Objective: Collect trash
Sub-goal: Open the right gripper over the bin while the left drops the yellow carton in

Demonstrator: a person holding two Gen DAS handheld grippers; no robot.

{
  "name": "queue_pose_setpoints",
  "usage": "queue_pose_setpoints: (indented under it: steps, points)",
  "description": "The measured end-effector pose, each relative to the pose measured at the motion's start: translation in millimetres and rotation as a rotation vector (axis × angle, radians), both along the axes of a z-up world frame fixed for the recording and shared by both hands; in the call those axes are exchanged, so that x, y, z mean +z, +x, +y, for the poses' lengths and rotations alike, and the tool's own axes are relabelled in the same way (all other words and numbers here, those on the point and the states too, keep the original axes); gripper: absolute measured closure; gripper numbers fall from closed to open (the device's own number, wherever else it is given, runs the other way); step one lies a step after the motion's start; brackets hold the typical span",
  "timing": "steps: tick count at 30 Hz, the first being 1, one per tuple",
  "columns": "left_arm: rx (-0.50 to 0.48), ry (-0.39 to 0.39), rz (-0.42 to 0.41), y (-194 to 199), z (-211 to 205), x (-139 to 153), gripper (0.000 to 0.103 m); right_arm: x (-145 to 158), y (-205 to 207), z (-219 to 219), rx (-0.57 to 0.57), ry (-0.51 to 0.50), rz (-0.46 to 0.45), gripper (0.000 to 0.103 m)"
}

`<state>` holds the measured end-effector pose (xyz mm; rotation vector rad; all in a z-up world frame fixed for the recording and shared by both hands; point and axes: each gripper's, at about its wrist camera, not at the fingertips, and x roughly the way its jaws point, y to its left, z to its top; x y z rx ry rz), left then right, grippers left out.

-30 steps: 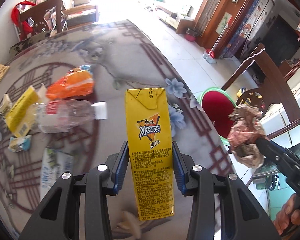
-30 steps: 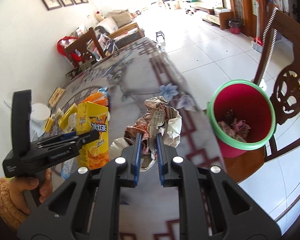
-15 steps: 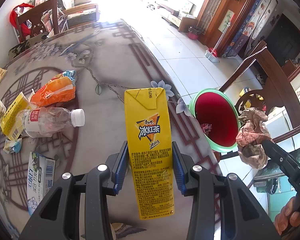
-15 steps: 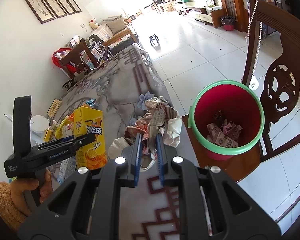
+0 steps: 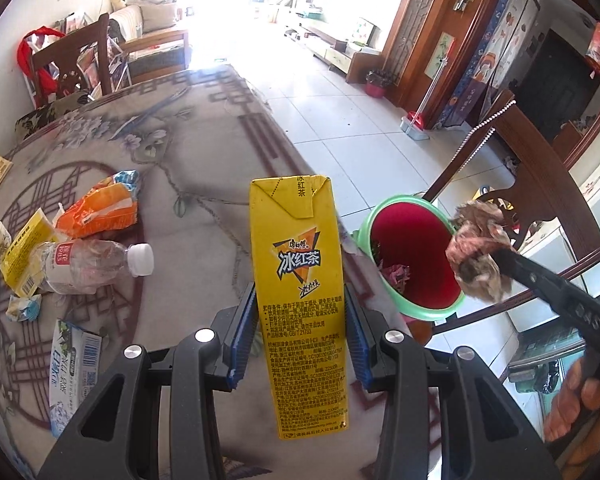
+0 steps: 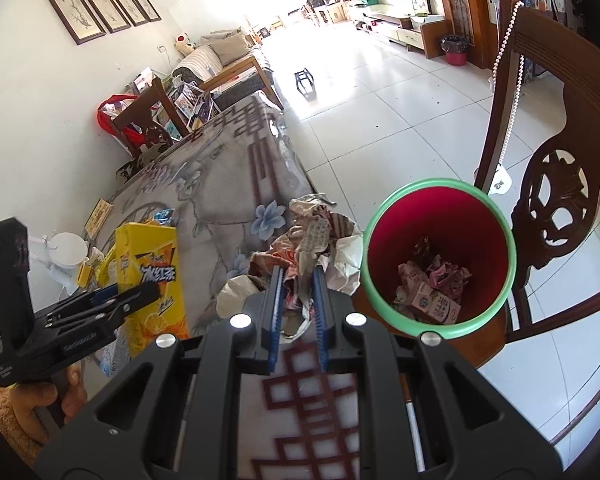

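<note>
My left gripper [image 5: 300, 312] is shut on a tall yellow iced-tea carton [image 5: 300, 272] and holds it upright above the table's right edge. It also shows in the right wrist view [image 6: 150, 264]. My right gripper [image 6: 297, 280] is shut on a crumpled paper wad [image 6: 316, 236], held near the rim of a red bin with a green rim [image 6: 440, 256]. The wad [image 5: 480, 256] hangs beside the bin [image 5: 416, 256] in the left wrist view. The bin sits on a chair seat and holds some crumpled trash.
On the patterned tablecloth [image 5: 180, 152] lie an orange snack bag [image 5: 98, 210], a plastic bottle [image 5: 96, 266], a yellow box [image 5: 24, 256], a white-blue carton [image 5: 74, 368] and small scraps. A wooden chair back [image 6: 548, 160] stands right of the bin.
Both grippers have moved right towards the bin with their loads. The bin looms larger and closer in both views. Both grips are unchanged.
</note>
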<state>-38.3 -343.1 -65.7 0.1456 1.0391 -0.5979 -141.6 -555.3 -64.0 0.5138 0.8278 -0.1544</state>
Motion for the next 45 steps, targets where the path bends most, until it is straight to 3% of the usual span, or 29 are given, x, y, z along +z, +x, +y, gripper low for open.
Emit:
queue_pose_setpoints:
  steps: [9, 16, 18, 20, 21, 26, 31, 42, 43, 45]
  points:
    - [-0.001, -0.001, -0.009, -5, -4, 4, 0.065, -20, 24, -59, -0.082, -0.072, 0.060, 0.088]
    - [-0.012, 0.006, -0.007, -1, -16, 3, 0.065, -38, 37, -80, -0.097, -0.093, 0.097, 0.086]
    - [-0.022, 0.008, -0.004, 0, -22, 1, 0.065, -42, 40, -83, -0.102, -0.097, 0.097, 0.074]
    - [-0.040, 0.010, 0.000, 1, -31, 0, 0.065, -42, 38, -87, -0.128, -0.104, 0.084, 0.038]
    - [-0.049, 0.011, -0.001, 1, -35, -1, 0.065, -41, 37, -89, -0.137, -0.104, 0.071, 0.036]
    - [-0.143, 0.021, -0.011, 3, -70, -6, 0.065, -27, 18, -96, -0.183, -0.117, 0.029, 0.036]
    - [-0.243, -0.007, -0.003, 3, -120, -8, 0.065, -17, -23, -107, -0.278, -0.037, -0.014, 0.035]
    - [-0.421, -0.055, 0.015, 2, -225, -15, 0.064, -9, -86, -119, -0.433, -0.030, -0.010, 0.034]
    - [-0.427, -0.052, 0.018, 1, -230, -16, 0.063, -9, -88, -117, -0.437, -0.032, -0.009, 0.034]
    - [-0.423, -0.044, 0.011, 3, -235, -18, 0.041, -9, -90, -114, -0.441, -0.035, -0.004, 0.034]
